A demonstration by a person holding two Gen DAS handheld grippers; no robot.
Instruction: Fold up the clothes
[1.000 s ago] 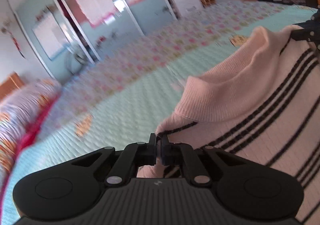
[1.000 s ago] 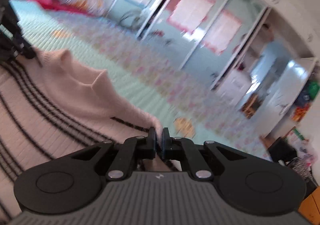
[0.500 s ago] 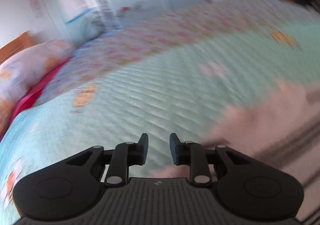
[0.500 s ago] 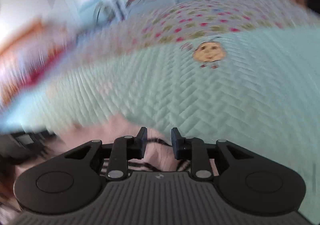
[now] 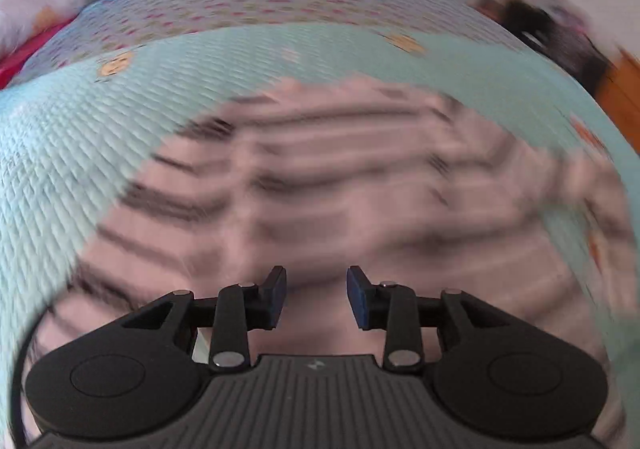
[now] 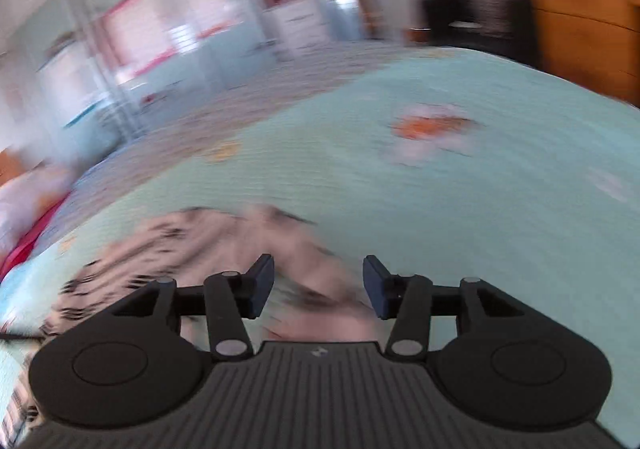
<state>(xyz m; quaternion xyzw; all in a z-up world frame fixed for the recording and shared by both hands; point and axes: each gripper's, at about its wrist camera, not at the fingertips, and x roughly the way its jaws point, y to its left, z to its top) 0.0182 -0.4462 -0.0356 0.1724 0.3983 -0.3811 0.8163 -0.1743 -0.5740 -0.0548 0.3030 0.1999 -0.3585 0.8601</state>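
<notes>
A pink sweater with thin black stripes (image 5: 340, 185) lies spread on the mint quilted bedspread (image 5: 80, 137), blurred by motion. My left gripper (image 5: 316, 295) hovers over its near part, jaws opening, nothing between the pads. In the right wrist view the sweater (image 6: 208, 245) lies rumpled at lower left. My right gripper (image 6: 318, 285) is above its right edge, jaws opening wide, with only cloth seen below the gap and no cloth pinched.
The bed's floral border (image 5: 260, 1) runs along the far side, with pillows (image 5: 36, 9) at far left. Sliding wardrobe doors (image 6: 160, 21) stand beyond the bed. A wooden cabinet (image 6: 584, 21) and dark clutter (image 6: 472, 17) sit at the right.
Both grippers were shut on the sweater's shoulder edges a second ago; they let go, opened, and swung back and round, so the whole sweater lies flat on the bed.
</notes>
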